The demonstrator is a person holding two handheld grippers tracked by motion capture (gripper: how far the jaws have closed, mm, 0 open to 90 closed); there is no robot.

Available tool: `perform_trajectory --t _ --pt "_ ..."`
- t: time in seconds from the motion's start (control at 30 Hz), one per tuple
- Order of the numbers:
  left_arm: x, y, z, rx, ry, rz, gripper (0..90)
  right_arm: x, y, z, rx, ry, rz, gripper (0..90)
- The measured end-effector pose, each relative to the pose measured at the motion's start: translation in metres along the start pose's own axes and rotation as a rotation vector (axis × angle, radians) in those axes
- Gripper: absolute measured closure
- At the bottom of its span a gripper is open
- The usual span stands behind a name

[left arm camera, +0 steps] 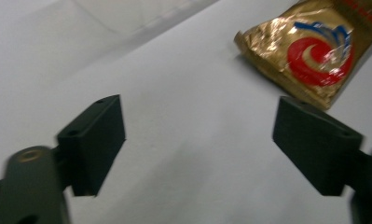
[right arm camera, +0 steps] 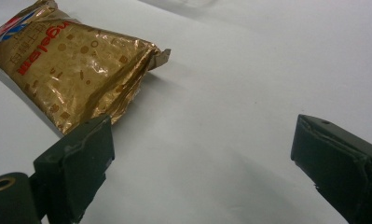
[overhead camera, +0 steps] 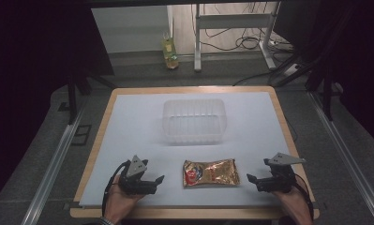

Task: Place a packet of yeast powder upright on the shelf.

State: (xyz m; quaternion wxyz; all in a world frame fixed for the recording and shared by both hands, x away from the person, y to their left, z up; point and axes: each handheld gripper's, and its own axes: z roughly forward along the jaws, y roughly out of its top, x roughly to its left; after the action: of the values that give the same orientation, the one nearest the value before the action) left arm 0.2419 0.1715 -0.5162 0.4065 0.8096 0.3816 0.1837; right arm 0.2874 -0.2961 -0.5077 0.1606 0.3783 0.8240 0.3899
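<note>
A gold foil snack packet (overhead camera: 210, 172) with a red swirl logo lies flat on the white sheet near the table's front edge. My left gripper (overhead camera: 157, 180) rests to its left, pointing toward it. In the left gripper view, its jaws (left arm camera: 200, 140) stand open over bare sheet, with the packet (left arm camera: 309, 51) just beyond the right jaw. My right gripper (overhead camera: 251, 180) sits to the packet's right, pointing left. The right gripper view shows its jaws (right arm camera: 204, 158) open and empty, and the packet (right arm camera: 67, 65) lies ahead by the left jaw.
A clear plastic tub (overhead camera: 194, 119) stands empty at the middle of the sheet, behind the packet. The wooden table edge (overhead camera: 194, 213) runs along the front. On the floor beyond the table are a bottle (overhead camera: 170, 52), a metal frame and cables.
</note>
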Motion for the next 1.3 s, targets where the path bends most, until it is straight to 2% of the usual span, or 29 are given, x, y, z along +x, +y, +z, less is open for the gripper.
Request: perform_trajectory --t 0.1,0.13,0.2,0.23,0.4,0.6,0.7,0.9,1.1,1.3 --pt "0.000 0.000 -0.001 -0.003 -0.017 0.004 34.8 0.001 0.000 0.000 0.002 -0.001 -0.002 6.0" --pt "0.000 0.000 -0.001 0.000 -0.026 0.006 34.8 0.001 0.000 0.000 0.002 -0.001 -0.002 5.9" --pt "0.000 0.001 0.000 0.004 -0.032 0.007 43.0 0.001 0.000 0.000 0.000 -0.001 -0.003 6.0" --pt "-0.001 0.001 0.000 0.004 -0.039 0.007 43.0 0.001 0.000 0.000 0.000 -0.002 -0.003 6.0" --pt "-0.003 0.003 0.000 -0.002 -0.052 0.015 56.4 0.002 0.001 0.001 0.002 0.000 -0.005 6.0" --pt "-0.004 0.006 0.003 -0.008 -0.071 0.003 73.1 0.003 0.001 0.001 0.001 -0.003 -0.007 6.3" --pt "-0.006 0.009 0.006 -0.001 -0.065 0.007 76.9 0.004 0.002 0.001 0.000 -0.004 -0.010 6.3" --pt "-0.013 0.014 0.013 0.016 -0.066 0.040 88.9 0.005 0.002 0.001 0.003 -0.003 -0.021 6.4" --pt "-0.023 0.021 0.023 0.019 -0.091 0.056 89.2 0.006 0.003 0.002 0.004 -0.003 -0.023 6.4" --pt "-0.032 0.027 0.036 0.029 -0.152 0.074 89.2 0.006 0.003 0.002 0.001 -0.003 -0.022 6.3"
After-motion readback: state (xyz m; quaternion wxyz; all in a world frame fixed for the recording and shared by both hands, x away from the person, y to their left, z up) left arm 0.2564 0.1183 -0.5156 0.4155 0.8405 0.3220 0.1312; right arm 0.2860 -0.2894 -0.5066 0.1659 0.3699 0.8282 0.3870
